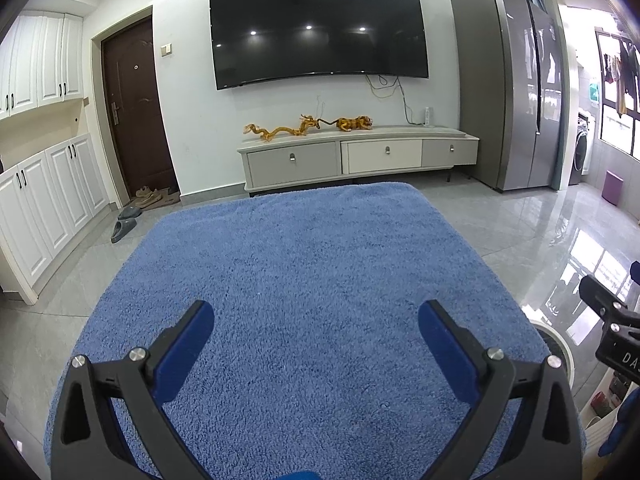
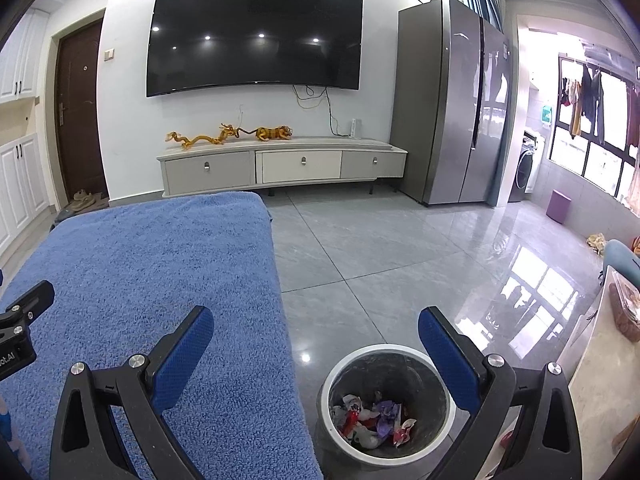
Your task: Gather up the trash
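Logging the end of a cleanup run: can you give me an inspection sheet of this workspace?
Surface: blue towel covers the work surface; no trash seen on it.
Job's things: trash bin on the floor beside the surface, crumpled wrappers at its bottom.
Clutter: nothing seen on the towel.
Grippers: left gripper open, empty, over the towel; right gripper open, empty, above the bin.
Cables: loose cables hanging below the TV.
Surroundings: TV cabinet with two golden figurines, refrigerator, tiled floor.

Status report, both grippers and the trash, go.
Left gripper jaws open, empty, over blue towel. Right gripper jaws open, empty. Crumpled wrappers inside trash bin on floor. No trash visible on towel, nothing blocking.
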{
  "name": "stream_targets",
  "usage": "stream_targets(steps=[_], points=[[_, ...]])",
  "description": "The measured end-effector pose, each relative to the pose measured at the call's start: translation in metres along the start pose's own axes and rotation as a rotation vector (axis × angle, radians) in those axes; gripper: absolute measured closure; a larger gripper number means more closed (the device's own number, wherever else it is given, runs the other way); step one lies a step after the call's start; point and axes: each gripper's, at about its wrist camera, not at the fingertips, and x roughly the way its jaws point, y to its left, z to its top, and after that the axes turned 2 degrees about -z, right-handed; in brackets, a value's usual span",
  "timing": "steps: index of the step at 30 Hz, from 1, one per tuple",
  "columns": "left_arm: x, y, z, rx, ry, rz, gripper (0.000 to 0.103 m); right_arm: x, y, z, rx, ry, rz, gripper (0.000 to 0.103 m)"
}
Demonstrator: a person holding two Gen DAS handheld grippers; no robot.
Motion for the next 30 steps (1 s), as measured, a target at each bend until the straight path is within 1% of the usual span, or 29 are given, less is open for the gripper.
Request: stream_targets(steps=[30], points=[[-0.0018, 0.004, -0.0005, -0.004, 0.003, -0.01, 0.0, -0.0009, -0.0048, -0.0002, 0.009, -0.003, -0.002, 0.0]])
